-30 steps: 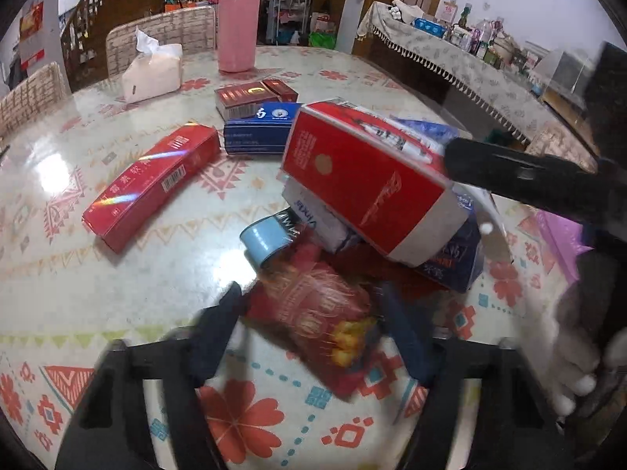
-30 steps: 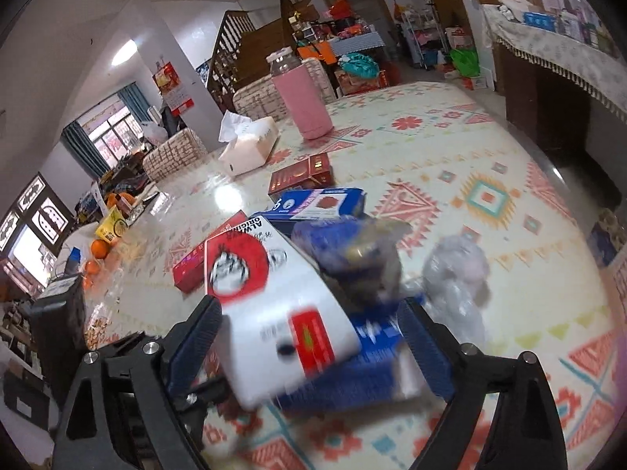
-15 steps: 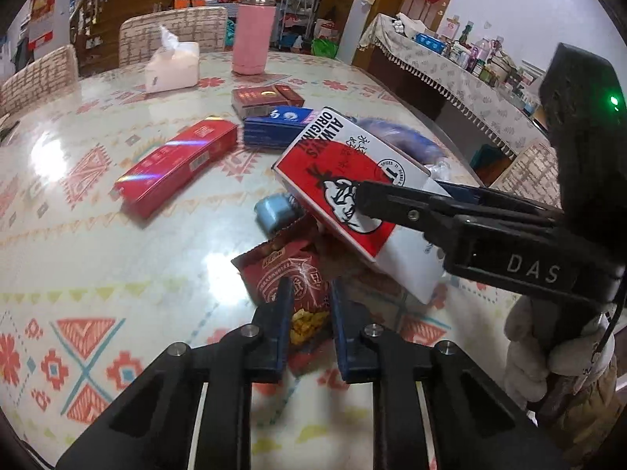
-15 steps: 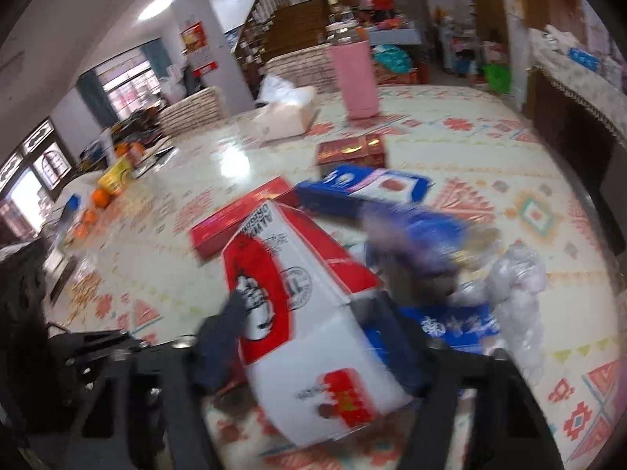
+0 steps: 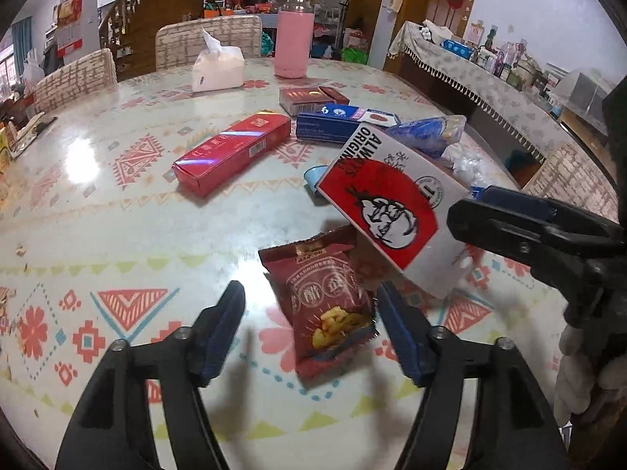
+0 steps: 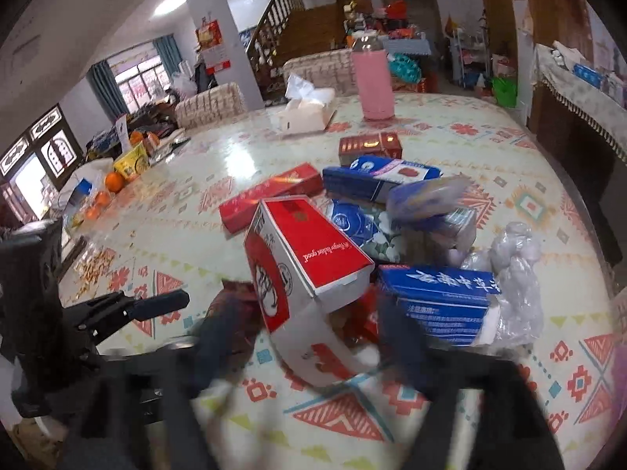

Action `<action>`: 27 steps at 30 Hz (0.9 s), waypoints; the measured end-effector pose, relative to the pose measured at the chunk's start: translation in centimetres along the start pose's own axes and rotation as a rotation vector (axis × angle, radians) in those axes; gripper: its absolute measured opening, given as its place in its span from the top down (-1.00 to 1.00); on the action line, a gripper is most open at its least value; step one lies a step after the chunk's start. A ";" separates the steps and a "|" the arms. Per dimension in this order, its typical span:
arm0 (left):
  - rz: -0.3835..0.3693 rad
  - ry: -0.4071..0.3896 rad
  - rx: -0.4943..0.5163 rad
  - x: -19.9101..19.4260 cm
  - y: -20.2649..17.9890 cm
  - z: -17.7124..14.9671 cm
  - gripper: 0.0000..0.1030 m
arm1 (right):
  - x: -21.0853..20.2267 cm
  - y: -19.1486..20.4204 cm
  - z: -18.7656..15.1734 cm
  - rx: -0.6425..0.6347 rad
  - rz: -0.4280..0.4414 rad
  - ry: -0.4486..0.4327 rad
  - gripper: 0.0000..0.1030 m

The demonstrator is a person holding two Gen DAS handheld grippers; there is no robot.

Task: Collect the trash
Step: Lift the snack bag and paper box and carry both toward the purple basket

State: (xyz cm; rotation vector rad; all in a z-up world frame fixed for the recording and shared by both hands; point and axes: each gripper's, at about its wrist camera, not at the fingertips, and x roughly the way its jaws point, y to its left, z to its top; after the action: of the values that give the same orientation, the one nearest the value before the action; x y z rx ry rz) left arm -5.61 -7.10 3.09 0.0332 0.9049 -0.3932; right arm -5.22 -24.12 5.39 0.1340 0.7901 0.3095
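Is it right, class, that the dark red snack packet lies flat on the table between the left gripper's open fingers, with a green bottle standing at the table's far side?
Not quite: the bottle is pink, not green, as the left wrist view shows. The rest holds: the dark red snack packet lies flat on the table between the open fingers of the left gripper.

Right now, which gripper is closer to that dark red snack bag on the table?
Left. The left gripper straddles the snack bag, open, pads clear of it. The right gripper is beside it, around the red-and-white carton.
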 end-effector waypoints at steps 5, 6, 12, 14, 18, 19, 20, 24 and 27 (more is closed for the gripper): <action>-0.055 0.060 -0.045 2.4 0.4 0.2 -0.24 | 2.2 -0.1 0.3 0.019 0.018 0.050 -0.67; -0.053 0.054 -0.050 2.3 0.4 0.1 0.01 | 2.7 -0.1 0.3 0.022 0.023 0.057 -0.66; -0.073 0.050 -0.073 0.6 1.3 -0.8 0.30 | 3.7 0.0 0.0 0.055 0.113 0.106 0.87; -0.063 0.032 -0.085 -0.4 1.8 -1.2 0.30 | 3.3 0.2 -0.2 0.063 0.130 0.093 0.89; -0.061 0.001 -0.097 -2.3 2.4 -1.4 0.30 | 1.1 0.2 -0.2 0.087 0.159 0.037 0.92; -0.068 -0.009 -0.094 -3.0 2.2 -1.3 0.30 | 0.6 0.1 -0.1 0.092 0.163 0.024 0.92; -0.070 -0.016 -0.090 -3.4 2.0 -1.3 0.30 | -0.2 -0.1 -0.2 0.098 0.166 0.007 0.92; -0.093 -0.043 -0.042 -5.2 -0.4 -0.9 0.30 | -3.9 -1.4 -0.8 0.129 0.172 -0.060 0.92; -0.117 -0.051 0.003 -5.7 -2.7 -0.5 0.29 | -7.0 -3.0 -1.6 0.154 0.154 -0.109 0.92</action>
State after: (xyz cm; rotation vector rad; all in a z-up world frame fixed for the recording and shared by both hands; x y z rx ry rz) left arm -10.02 -7.71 7.55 -0.0273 0.8579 -0.5022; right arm -10.31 -29.24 8.26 0.3549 0.6962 0.3841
